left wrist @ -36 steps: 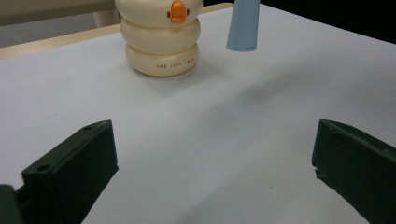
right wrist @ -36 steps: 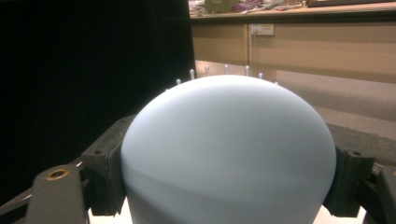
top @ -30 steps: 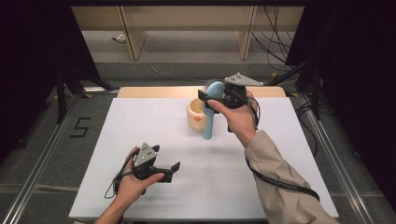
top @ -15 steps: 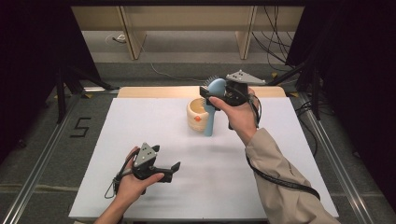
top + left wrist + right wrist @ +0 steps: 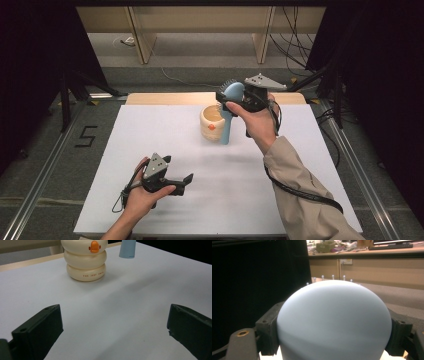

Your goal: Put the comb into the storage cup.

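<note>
The counter is a white sheet with a wooden strip along its far edge. Most of it is bare, with wide open room across the middle and near side, and grey floor beyond the edges.

A cream cup stands upright toward the far middle, ribbed in stacked rings with an orange beak on its front. In the left tool view the cup sits well ahead of the jaws, with open white surface between.

The right tool is held above the far part of the counter, just right of the cup, its jaws clamped on the rounded head of a blue brush. The brush hangs handle-down, its lower end just beside the cup's right side; whether they touch I cannot tell. In the right tool view the brush head sits between both pads. The right forearm, in a beige sleeve, reaches in diagonally from the near right corner.

The left tool lies low near the front left, jaws wide apart and holding nothing, pointing right across the counter. The left hand grips it from behind.
</note>
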### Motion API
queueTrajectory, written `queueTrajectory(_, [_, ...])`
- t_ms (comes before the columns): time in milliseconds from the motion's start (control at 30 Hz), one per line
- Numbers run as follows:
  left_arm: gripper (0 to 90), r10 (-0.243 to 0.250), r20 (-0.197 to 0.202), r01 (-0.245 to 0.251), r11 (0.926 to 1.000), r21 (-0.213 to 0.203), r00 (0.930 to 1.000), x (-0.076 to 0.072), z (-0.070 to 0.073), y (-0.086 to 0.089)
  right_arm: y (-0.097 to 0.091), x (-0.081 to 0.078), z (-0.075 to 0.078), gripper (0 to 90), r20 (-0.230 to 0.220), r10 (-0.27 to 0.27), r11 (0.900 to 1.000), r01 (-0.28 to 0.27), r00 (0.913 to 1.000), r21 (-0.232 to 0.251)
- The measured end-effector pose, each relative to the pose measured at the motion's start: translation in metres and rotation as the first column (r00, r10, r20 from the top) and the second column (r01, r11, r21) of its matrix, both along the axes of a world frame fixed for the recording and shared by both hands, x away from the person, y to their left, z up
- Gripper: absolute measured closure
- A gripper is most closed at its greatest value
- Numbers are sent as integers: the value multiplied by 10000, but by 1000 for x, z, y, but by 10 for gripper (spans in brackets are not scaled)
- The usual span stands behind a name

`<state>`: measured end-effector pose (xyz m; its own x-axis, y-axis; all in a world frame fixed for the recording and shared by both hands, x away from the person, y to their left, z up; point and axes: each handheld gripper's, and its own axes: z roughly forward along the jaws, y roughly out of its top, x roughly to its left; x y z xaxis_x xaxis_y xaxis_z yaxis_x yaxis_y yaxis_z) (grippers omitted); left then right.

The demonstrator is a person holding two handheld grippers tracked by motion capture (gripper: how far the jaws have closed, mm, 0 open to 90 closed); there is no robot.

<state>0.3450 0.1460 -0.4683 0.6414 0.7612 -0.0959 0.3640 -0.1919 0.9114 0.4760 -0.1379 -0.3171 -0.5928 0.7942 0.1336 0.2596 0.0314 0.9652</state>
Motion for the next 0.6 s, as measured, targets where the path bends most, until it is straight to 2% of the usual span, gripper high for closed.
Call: queueTrajectory(600, [0,5,8,-5,10000,-30,10000,0,0,0,-4,4,5,205,139,-215,9997,214,9997,115])
